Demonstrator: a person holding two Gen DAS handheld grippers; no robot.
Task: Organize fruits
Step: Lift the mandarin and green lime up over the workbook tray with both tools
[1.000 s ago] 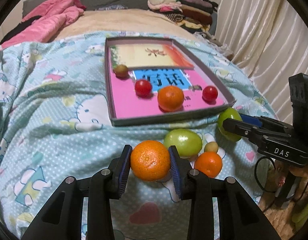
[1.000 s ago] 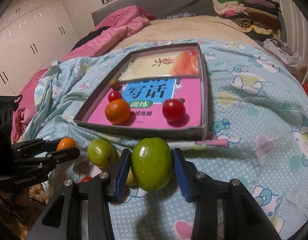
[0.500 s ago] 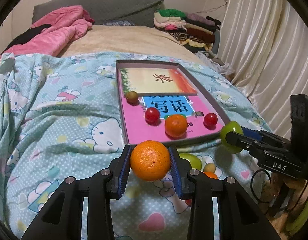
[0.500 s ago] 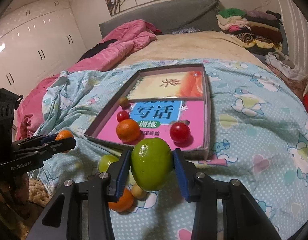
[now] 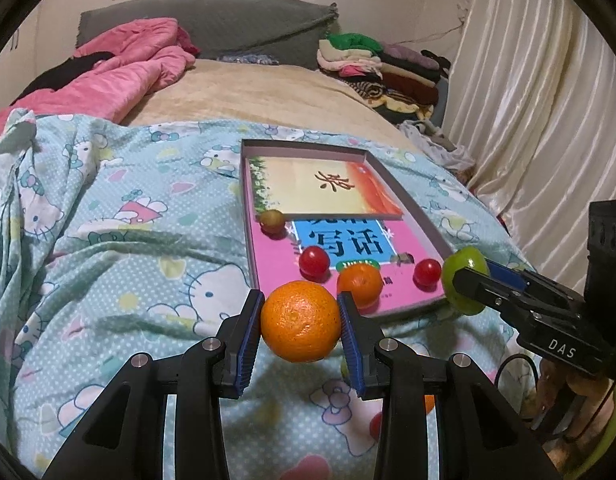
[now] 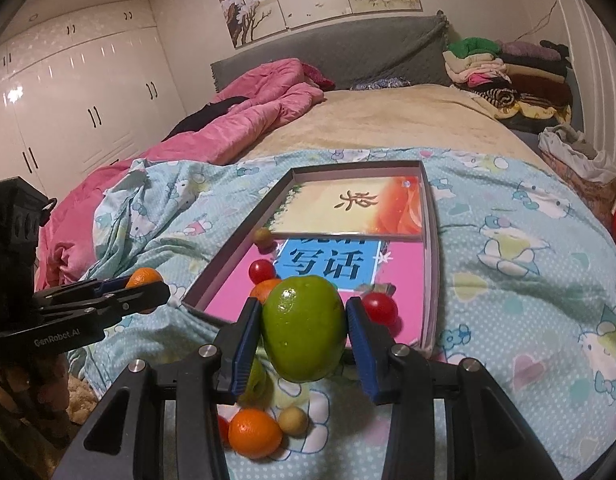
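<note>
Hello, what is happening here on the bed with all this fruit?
A person is sorting fruit with two handheld grippers. The left gripper is shut on an orange, and the right gripper is shut on a green fruit. Both hang above the bedspread, near a shallow box that already holds several fruits. More fruits lie loose on the bedspread.

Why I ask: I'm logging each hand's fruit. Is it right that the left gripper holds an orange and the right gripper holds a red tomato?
Not quite. The left gripper does hold the orange, but the right gripper holds a green fruit, as the right wrist view shows.
</note>
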